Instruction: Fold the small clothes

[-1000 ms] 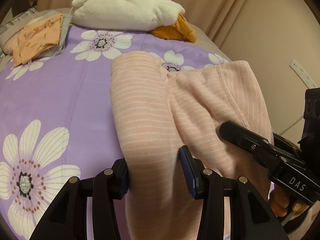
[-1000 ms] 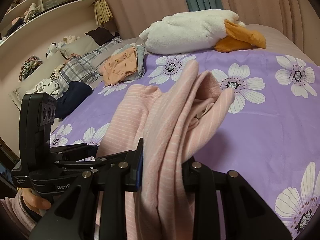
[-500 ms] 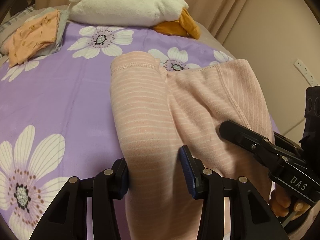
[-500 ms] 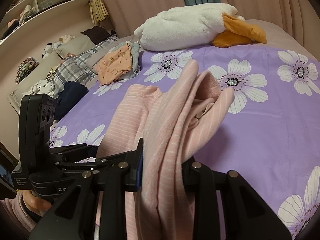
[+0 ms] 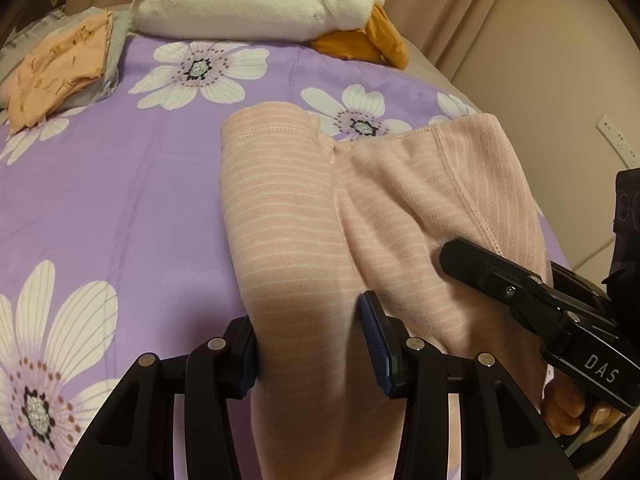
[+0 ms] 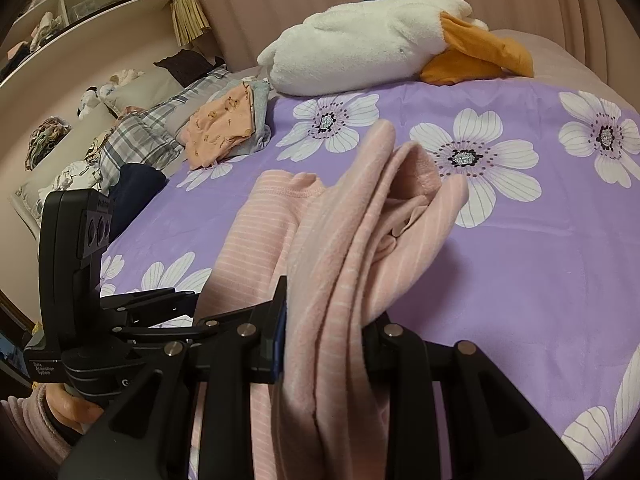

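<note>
- A pink striped garment (image 5: 288, 216) hangs over a purple floral bedspread (image 5: 120, 208), gripped at two points; its hemmed edge faces away from the cameras, toward the head of the bed.
- The left gripper (image 5: 308, 344) is clamped on one flat, striped section, the cloth filling the gap between its blue-padded fingers (image 5: 374, 332); the right gripper (image 6: 324, 344) is clamped on a bunched, folded section (image 6: 360, 248) just beside it.
- In the left wrist view the right gripper (image 5: 532, 300) sits close on the right, touching the cloth.
- Open bedspread stretches ahead and to both sides; a white and orange plush toy (image 6: 372, 40) lies at the far edge, folded orange and grey clothes (image 6: 224, 124) at the far left, well apart from the garment.
</note>
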Demonstrator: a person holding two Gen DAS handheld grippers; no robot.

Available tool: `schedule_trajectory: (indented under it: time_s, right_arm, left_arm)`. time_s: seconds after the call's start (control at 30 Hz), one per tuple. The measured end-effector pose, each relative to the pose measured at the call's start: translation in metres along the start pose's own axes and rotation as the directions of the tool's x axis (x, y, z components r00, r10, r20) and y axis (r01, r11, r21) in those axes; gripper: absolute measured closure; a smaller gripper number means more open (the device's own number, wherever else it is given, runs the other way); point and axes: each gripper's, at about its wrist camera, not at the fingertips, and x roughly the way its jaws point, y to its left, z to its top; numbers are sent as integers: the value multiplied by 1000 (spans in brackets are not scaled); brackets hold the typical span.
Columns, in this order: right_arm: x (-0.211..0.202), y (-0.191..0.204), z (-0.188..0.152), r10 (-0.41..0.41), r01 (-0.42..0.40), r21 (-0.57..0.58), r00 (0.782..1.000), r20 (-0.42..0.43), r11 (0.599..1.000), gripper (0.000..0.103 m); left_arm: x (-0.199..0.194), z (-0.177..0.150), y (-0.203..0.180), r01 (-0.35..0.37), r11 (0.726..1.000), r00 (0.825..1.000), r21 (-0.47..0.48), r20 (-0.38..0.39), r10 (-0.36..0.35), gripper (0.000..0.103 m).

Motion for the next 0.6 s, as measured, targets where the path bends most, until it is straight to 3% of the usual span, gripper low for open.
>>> schedule_trajectory:
  time_s: [0.6]
  right_arm:
    - [27, -13, 3, 2, -2, 22, 1000, -31, 1000, 76]
  left_arm:
    - [24, 9, 9, -27, 1000, 999, 9, -37, 27, 59]
